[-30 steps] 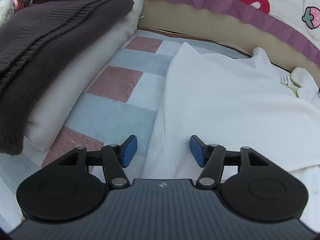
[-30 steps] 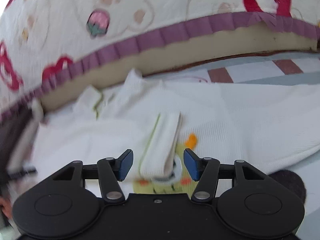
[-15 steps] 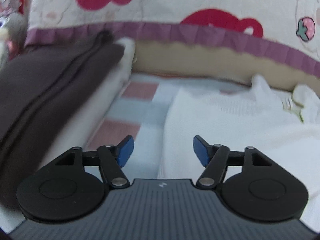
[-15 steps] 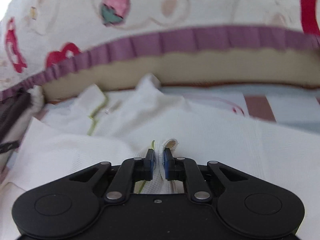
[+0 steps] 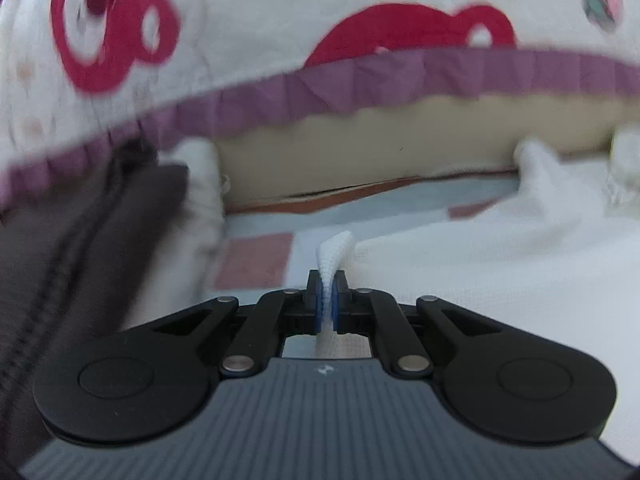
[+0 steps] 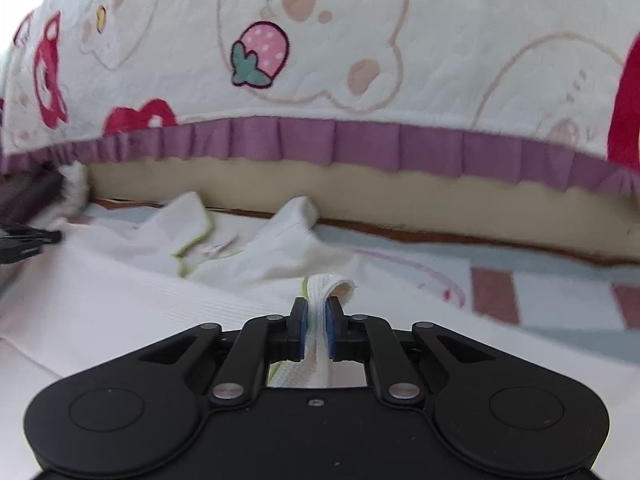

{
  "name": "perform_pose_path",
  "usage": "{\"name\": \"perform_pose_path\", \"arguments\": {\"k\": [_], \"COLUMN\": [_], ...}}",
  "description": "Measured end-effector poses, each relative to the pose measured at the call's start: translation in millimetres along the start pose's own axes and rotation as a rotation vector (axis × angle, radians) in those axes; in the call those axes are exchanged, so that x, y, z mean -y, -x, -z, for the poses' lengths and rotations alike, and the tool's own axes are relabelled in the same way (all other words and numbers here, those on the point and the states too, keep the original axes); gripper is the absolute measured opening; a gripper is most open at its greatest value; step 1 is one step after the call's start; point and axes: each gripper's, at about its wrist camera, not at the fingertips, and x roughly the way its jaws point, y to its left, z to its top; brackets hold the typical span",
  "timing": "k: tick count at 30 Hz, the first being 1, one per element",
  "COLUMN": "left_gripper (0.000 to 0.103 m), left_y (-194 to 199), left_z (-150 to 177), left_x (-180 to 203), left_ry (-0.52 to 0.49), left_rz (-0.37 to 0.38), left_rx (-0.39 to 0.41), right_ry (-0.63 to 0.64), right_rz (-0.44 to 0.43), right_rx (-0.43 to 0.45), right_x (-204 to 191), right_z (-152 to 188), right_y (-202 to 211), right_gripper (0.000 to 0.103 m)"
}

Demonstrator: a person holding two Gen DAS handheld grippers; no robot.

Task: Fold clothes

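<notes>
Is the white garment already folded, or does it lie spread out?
Spread out, not yet folded: the white garment lies flat, sleeves extended toward the bed, only pinched edges raised.

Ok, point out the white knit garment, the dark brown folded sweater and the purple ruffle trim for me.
white knit garment [image 5: 500,264], left wrist view, flat body right of the gripper.
dark brown folded sweater [image 5: 80,240], left wrist view, top face.
purple ruffle trim [image 6: 360,140], right wrist view, mid-band.

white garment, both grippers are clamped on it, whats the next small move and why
Probably lift both edges together and carry them toward the collar. The left gripper and right gripper each pinch a fold of the white garment, which lies flat and unfolded on the checked mat.
</notes>
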Motion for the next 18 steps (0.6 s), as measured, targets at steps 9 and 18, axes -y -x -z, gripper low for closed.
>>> {"name": "perform_pose_path", "arguments": {"k": [9, 18], "left_gripper": [0.053, 0.054], "left_y": [55.1, 89.5], "left_z": [3.2, 21.9], "left_x": [-8.8, 21.2], "left_ry": [0.165, 0.155], "left_rz": [0.002, 0.268], "left_rx": [0.048, -0.146], "right_ry": [-0.162, 0.040], "right_rz": [0.009, -0.083], "right_rx": [-0.041, -0.099], "right_x": [24.8, -42.6], "right_z": [-2.0, 20.0], "right_y": [-5.9, 5.9], "right_gripper": [0.016, 0.023]}}
